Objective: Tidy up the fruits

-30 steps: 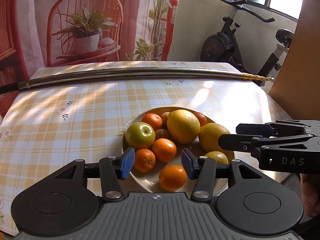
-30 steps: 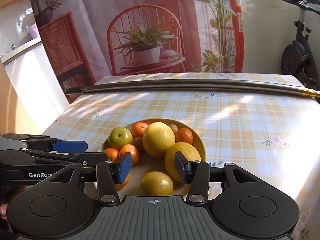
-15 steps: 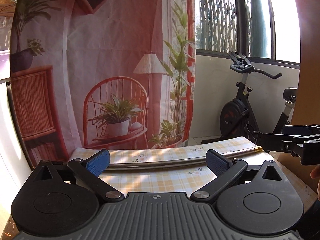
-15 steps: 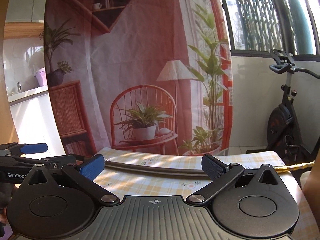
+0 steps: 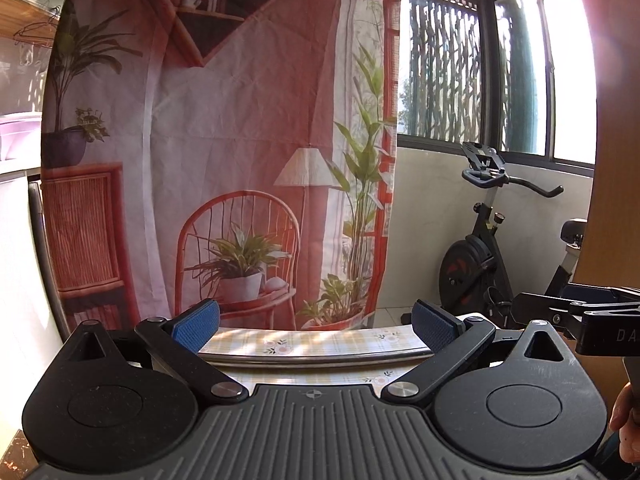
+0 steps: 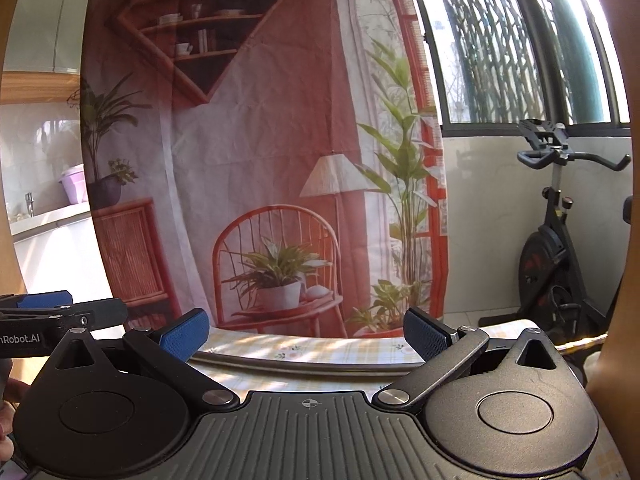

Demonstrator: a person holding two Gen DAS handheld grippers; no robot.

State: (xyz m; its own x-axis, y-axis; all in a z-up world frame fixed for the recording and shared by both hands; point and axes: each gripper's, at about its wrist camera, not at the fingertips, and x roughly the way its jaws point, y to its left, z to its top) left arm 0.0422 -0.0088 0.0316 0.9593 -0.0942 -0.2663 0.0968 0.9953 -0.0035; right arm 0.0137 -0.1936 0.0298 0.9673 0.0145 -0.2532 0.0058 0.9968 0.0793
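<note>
A printed backdrop (image 5: 240, 128) of a chair and plants fills both wrist views, with a barred window (image 5: 472, 60) and an exercise bike (image 6: 560, 240) to the right. Below it only a far strip of the checked worktop (image 5: 312, 340) shows, crossed by a long metal rod (image 5: 320, 356).

The left gripper (image 5: 316, 326) is spread wide and holds nothing; its blue pads (image 5: 196, 326) stand well apart. The right gripper (image 6: 306, 330) is likewise released and empty. Each tool shows at the edge of the other's view, so the two sit side by side, both aimed level at the backdrop, not down at the worktop.

No fruit appears in either view; where it lies cannot be told from here, though it is probably below the cameras' sight.

This looks like a pause between steps, or the start or end of the task. The next move calls for tipping a gripper down to bring the fruit into view, then lowering the open jaws around one piece.
</note>
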